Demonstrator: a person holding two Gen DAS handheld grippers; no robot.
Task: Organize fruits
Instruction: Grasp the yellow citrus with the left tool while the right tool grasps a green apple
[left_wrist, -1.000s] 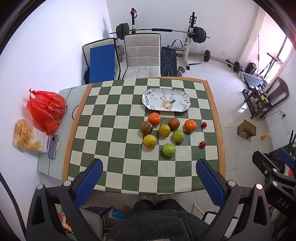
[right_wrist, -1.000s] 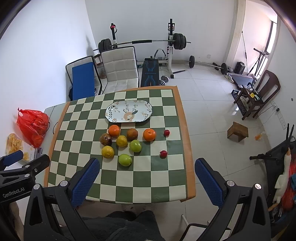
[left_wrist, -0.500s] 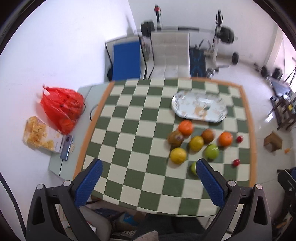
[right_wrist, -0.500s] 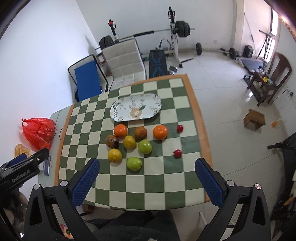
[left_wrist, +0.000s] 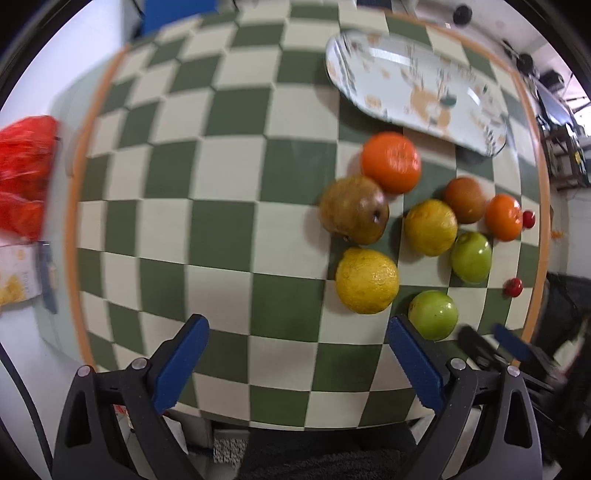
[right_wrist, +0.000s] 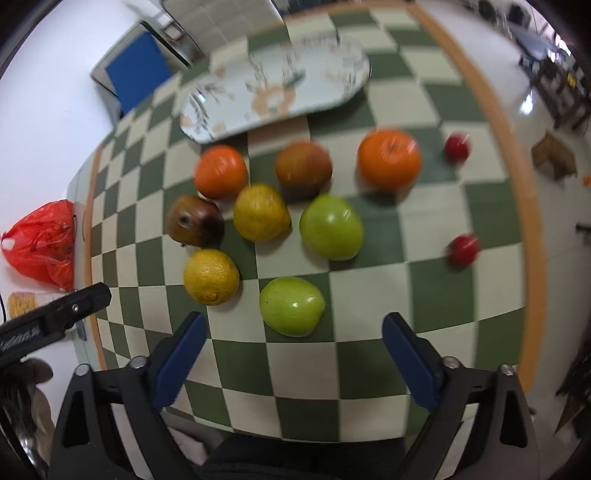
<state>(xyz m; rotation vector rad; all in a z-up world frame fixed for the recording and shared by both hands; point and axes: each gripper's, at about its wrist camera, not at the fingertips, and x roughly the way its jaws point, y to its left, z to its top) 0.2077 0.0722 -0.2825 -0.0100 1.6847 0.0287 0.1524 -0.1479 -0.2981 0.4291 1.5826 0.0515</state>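
Observation:
Several fruits lie loose on the green-and-cream checkered table. Among them are an orange, a brown pear, a yellow citrus and a green apple. An empty patterned oval plate sits behind them. My left gripper hovers over bare cloth left of the fruit, its jaws closing with nothing between them. My right gripper hangs just before the near green apple, its jaws closing and its pads clear of the apple. Two small red fruits lie to the right.
A red plastic bag, a snack box and a phone lie off the cloth's left edge. A blue chair stands behind the table. A small wooden stool is on the floor to the right.
Both grippers have dropped steeply toward the table and tipped downward, so the fruits now fill the views. Both pairs of jaws have narrowed slightly. No fruit has moved.

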